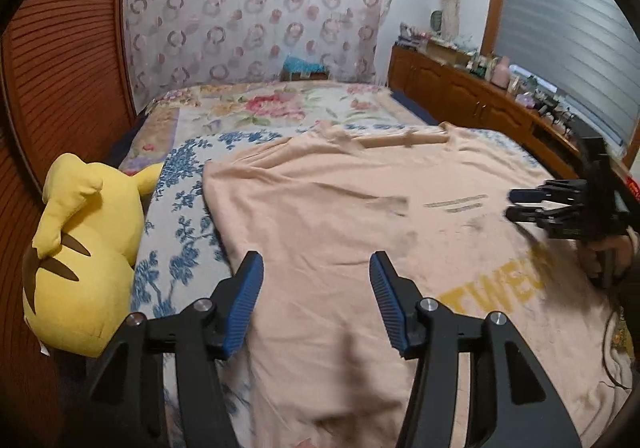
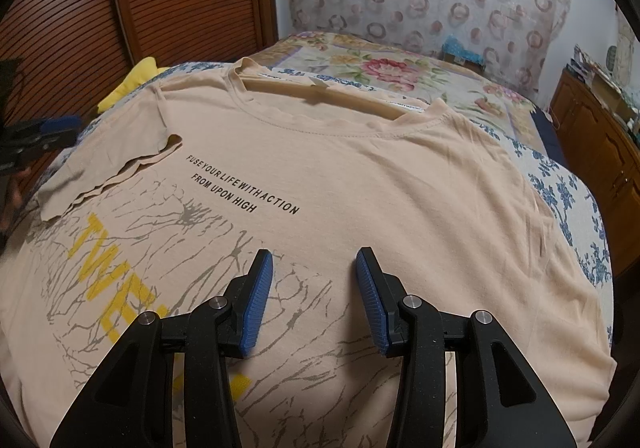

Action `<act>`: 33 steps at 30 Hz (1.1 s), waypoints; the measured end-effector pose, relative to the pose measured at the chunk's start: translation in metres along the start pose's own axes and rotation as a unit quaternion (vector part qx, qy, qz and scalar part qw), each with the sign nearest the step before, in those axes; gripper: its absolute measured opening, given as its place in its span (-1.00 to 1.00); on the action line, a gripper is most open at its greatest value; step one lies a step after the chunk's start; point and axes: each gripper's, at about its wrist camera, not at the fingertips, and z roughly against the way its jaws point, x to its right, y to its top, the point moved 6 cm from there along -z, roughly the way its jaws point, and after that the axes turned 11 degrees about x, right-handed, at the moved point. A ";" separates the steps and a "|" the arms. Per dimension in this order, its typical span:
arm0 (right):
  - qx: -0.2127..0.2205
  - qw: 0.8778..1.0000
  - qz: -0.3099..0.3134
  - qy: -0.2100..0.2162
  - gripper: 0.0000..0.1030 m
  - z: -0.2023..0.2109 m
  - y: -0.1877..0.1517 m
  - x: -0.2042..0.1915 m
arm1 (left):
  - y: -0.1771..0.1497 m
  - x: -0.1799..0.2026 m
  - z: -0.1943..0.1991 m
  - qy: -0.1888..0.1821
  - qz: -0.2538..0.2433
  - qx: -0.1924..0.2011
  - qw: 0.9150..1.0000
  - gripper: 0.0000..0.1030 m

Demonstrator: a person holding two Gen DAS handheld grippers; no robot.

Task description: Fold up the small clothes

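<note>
Peach T-shirt [image 2: 360, 175] spread front-up on the bed [image 2: 568, 199].

The left sleeve [image 2: 108, 171] is folded in over the chest. Both the left gripper [image 1: 316, 300] and the right gripper [image 2: 314, 296] hang over the cloth, jaws spread, pinching nothing (a yellow plush toy [image 1: 84, 248] sits by the bed's left edge).

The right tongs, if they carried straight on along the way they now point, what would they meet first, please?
Most likely the peach T-shirt spread on the bed: the right tongs stand open and empty, angled down at its printed front. Nothing shows in between, though depth is hard to judge.
</note>
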 end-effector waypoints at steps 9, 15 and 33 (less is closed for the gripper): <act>0.022 0.999 -0.026 -0.014 -0.15 0.027 0.001 0.015 | 0.002 0.024 0.028 0.018 -0.004 0.026 0.999 0.06; 0.056 0.996 -0.048 -0.058 -0.15 0.087 -0.008 0.059 | -0.002 0.033 0.030 0.026 -0.004 0.034 0.999 0.06; 0.011 0.972 -0.148 -0.184 -0.15 0.159 -0.115 0.198 | -0.025 0.079 0.024 0.000 -0.009 0.017 1.000 0.06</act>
